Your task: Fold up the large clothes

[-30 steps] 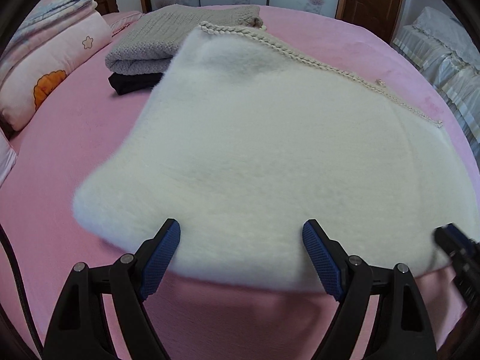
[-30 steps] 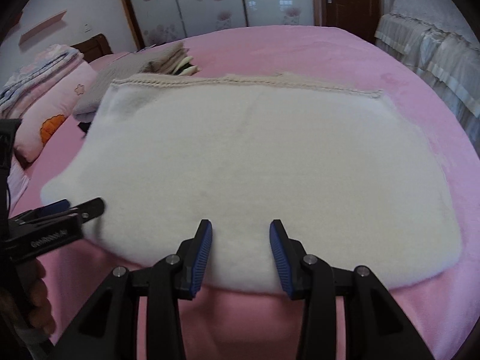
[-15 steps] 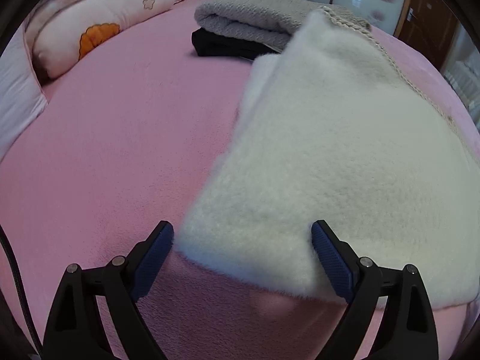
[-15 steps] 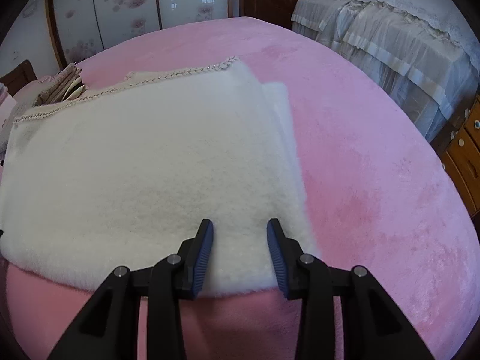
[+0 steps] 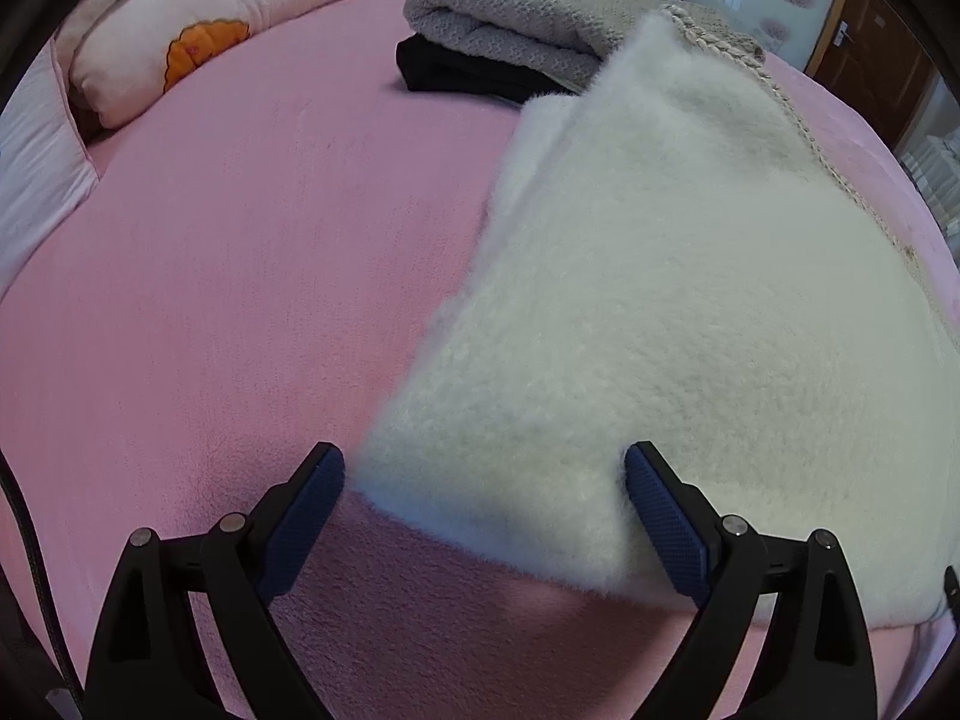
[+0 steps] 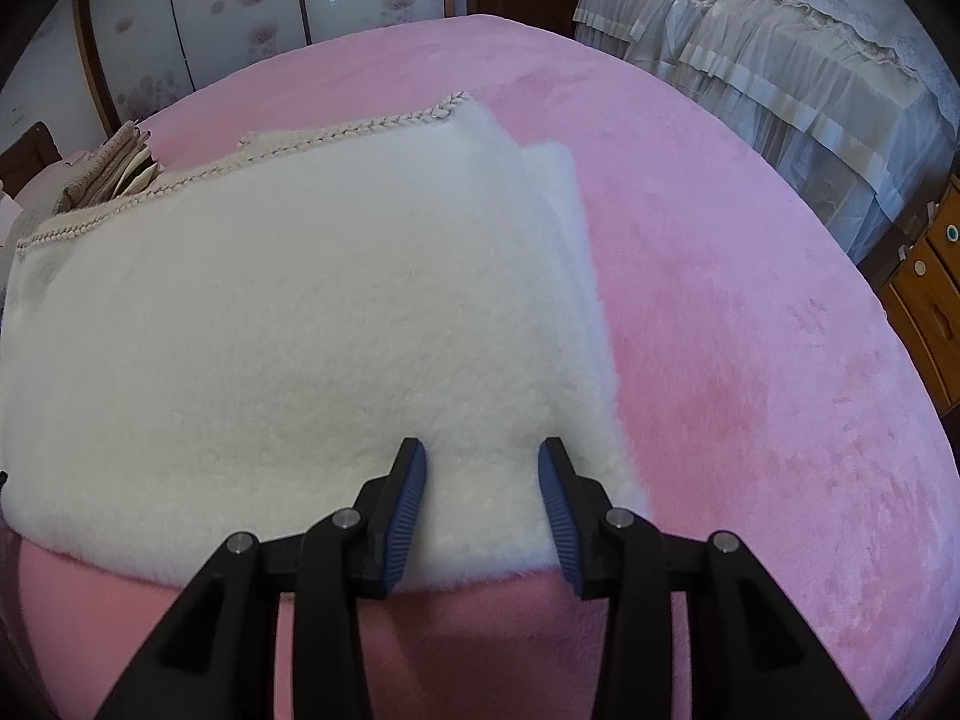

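we see the white fleece garment [image 5: 690,300] lying flat on the pink bed [image 5: 240,240], long axis running between us. our left tool [image 5: 483,501] gapes wide astride its near-left corner; our right tool [image 6: 483,480], half-spread and empty, straddles the near-right corner.

A bed [image 5: 228,252] covered in pink plush carries everything. A white fluffy garment [image 5: 690,312] lies flat on it, folded, reaching close to the near edge, its braided beige trim [image 6: 336,135] along the far side. Beyond it, toward the head end, a folded grey knit [image 5: 510,12] sits on a black folded item [image 5: 444,69]. A pink pillow [image 5: 198,30] lies along the bed's left edge.
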Demonstrator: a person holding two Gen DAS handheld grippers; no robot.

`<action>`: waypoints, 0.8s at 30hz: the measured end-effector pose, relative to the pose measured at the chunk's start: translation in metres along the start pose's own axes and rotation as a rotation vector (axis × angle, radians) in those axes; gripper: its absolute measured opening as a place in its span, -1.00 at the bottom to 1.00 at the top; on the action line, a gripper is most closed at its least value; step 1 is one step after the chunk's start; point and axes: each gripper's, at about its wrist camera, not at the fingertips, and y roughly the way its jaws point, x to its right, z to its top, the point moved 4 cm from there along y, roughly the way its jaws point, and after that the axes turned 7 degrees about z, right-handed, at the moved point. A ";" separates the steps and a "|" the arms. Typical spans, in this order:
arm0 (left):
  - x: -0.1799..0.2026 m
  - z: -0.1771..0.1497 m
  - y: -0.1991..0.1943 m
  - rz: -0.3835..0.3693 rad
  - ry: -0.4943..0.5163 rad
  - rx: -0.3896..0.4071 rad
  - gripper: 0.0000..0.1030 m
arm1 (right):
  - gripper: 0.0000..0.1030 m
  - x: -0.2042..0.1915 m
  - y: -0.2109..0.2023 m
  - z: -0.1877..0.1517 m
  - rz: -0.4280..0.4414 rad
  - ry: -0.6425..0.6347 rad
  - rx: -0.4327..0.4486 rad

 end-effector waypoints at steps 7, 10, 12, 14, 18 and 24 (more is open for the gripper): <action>-0.009 0.013 -0.023 -0.025 -0.066 -0.129 0.82 | -0.09 -0.004 -0.022 0.009 0.096 0.107 -0.107; -0.014 0.024 -0.046 -0.069 -0.090 -0.151 0.82 | -0.09 -0.017 -0.043 0.018 0.117 0.086 -0.135; -0.016 0.034 -0.065 -0.097 -0.090 -0.149 0.82 | -0.09 -0.030 -0.059 0.026 0.107 0.032 -0.146; -0.016 0.042 -0.084 -0.102 -0.083 -0.136 0.82 | -0.09 -0.045 -0.077 0.036 0.106 -0.032 -0.133; -0.014 0.053 -0.113 -0.127 -0.060 -0.124 0.82 | -0.08 -0.079 -0.106 0.055 0.127 -0.137 -0.091; -0.012 0.048 -0.135 -0.237 -0.083 -0.169 0.82 | -0.08 -0.125 -0.135 0.087 0.205 -0.211 -0.039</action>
